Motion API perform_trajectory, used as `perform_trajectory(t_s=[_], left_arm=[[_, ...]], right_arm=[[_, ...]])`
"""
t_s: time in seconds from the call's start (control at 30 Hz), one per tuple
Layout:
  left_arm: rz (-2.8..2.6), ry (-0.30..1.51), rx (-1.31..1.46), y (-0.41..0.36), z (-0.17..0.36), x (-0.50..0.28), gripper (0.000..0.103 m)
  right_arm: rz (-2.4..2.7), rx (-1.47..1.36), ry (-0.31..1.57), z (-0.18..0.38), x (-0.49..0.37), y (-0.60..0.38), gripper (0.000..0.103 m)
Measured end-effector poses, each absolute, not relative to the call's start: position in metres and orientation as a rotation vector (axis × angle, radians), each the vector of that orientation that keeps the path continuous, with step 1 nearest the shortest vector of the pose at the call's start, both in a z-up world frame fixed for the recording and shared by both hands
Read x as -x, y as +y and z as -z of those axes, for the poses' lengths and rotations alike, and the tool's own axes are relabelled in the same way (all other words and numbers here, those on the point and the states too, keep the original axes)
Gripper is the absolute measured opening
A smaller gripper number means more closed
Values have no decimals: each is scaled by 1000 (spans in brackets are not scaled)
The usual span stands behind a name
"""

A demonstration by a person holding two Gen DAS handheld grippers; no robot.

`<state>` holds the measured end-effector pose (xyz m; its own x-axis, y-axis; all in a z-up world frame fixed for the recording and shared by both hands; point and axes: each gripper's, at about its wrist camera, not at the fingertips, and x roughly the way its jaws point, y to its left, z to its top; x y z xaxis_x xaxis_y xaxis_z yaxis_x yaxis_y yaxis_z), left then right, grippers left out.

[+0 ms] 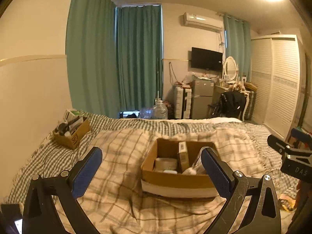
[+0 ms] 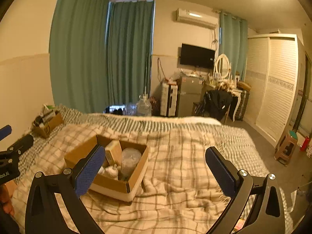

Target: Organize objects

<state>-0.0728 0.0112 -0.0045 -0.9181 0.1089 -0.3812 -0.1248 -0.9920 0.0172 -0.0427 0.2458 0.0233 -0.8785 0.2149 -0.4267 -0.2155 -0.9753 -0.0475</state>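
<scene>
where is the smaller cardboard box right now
In the left wrist view, the smaller cardboard box sits far left on the bed, near the wall and green curtain.

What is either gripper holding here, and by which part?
Nothing. The left gripper and right gripper are both open and empty above the bed; the cardboard box is untouched.

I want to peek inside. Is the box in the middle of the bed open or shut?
Open. The cardboard box has no lid on top, so a small carton and a clear cup show inside.
</scene>
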Motion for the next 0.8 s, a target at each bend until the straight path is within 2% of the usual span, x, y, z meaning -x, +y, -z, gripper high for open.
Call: perform_trajectory(t_s=[0.23,0.8], left_arm=[[-2958,118,629,19,32,73,103],[-2936,142,660,22,35,71,103]], right_arm=[[-2854,727,-29,10,55,242,103],[-2850,727,-47,7,52,237,103]])
